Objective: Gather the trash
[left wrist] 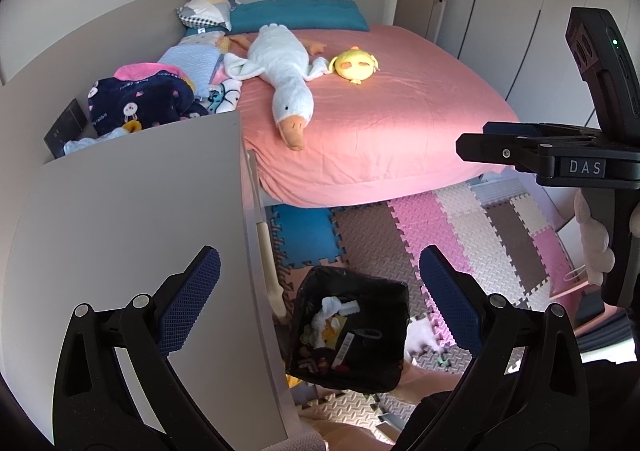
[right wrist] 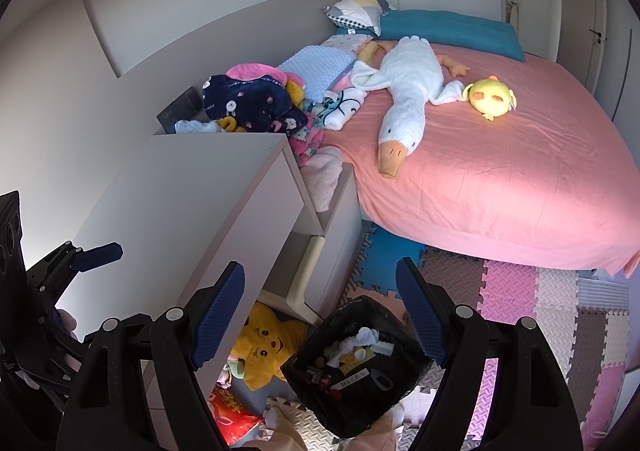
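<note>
A black-lined trash bin (left wrist: 349,327) stands on the foam floor mat beside a white cabinet. It holds crumpled tissue, wrappers and other scraps (left wrist: 335,321). It also shows in the right wrist view (right wrist: 356,365). My left gripper (left wrist: 320,283) is open and empty, high above the bin and the cabinet edge. My right gripper (right wrist: 320,311) is open and empty, also above the bin. The right gripper shows at the right edge of the left wrist view (left wrist: 520,151). The left gripper shows at the left edge of the right wrist view (right wrist: 96,253).
The white cabinet (left wrist: 132,231) stands left of the bin. A pink bed (left wrist: 380,123) carries a goose plush (left wrist: 280,67), a yellow chick plush (left wrist: 354,63), pillows and clothes. A yellow plush (right wrist: 268,343) and a red packet (right wrist: 232,411) lie under the cabinet. Coloured foam mats (left wrist: 460,235) cover the floor.
</note>
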Demonstrator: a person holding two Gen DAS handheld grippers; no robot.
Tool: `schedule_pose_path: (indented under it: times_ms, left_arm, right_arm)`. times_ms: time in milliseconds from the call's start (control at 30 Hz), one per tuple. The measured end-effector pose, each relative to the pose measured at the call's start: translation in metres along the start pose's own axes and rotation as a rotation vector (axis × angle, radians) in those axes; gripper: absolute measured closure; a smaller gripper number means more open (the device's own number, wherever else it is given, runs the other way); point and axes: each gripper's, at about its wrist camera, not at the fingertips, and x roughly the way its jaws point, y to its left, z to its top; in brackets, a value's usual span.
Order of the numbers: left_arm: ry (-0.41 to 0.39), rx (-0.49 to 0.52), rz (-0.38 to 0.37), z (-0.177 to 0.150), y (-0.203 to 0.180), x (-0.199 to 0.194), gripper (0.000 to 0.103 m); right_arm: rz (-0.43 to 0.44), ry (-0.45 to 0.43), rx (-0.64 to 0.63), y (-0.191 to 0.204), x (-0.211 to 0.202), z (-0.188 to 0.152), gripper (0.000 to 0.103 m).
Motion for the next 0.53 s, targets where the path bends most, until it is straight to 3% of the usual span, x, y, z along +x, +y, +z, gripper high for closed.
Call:
schedule_pose_path:
  times_ms: [533]
  left_arm:
    - [0.015,0.036,-0.004,0.0008,-0.0096,0.006,0.007]
  right_arm:
    - [-0.002,0.004,0.004,-0.0052,0.0021,-0.0039,0.025]
